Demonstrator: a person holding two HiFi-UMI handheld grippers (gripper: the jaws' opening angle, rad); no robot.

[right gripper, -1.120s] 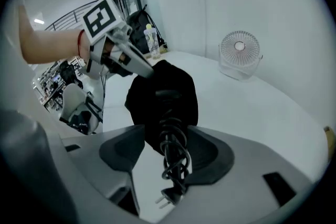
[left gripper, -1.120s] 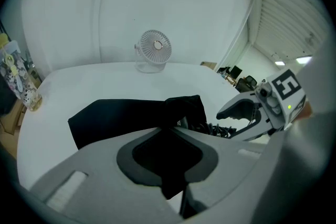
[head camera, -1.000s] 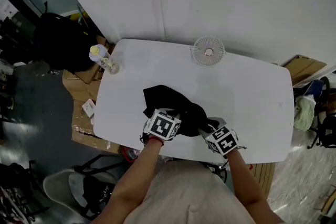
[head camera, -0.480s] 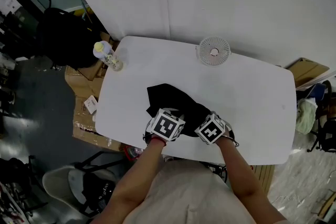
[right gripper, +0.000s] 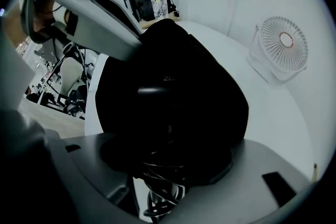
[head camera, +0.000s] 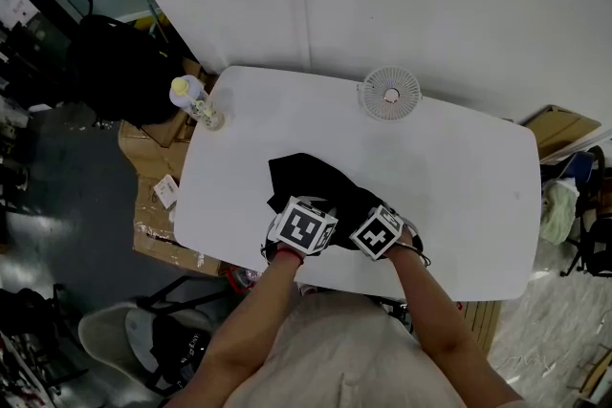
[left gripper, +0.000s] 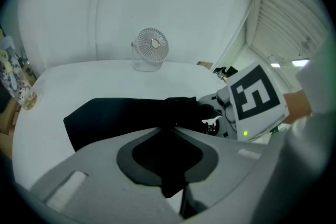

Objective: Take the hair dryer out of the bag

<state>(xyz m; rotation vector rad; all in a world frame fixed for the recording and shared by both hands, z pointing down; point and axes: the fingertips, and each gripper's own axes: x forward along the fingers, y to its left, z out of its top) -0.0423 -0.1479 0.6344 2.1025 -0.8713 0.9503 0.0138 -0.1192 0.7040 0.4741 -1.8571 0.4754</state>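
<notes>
A black bag (head camera: 311,179) lies on the white table (head camera: 459,177) close to its near edge. My left gripper (left gripper: 170,176) is shut on a fold of the bag's black cloth (left gripper: 121,115) and holds it up. To its right, my right gripper (right gripper: 168,176) points steeply down at the bag's mouth. Its jaws are wide and opening. Between them sit the black hair dryer (right gripper: 155,107) and its coiled cord (right gripper: 163,186), and the pads do not press on either. In the head view the two marker cubes sit side by side over the bag's near end and hide the jaws.
A small white desk fan (head camera: 389,94) stands at the table's far edge. A bottle with a yellow cap (head camera: 194,103) stands at the far left corner. A dark backpack (head camera: 115,72) and cardboard boxes lie on the floor to the left.
My right gripper has moved left and down, up to the bag's mouth beside the left gripper, and its jaws have spread wider. The left gripper has kept its hold and place.
</notes>
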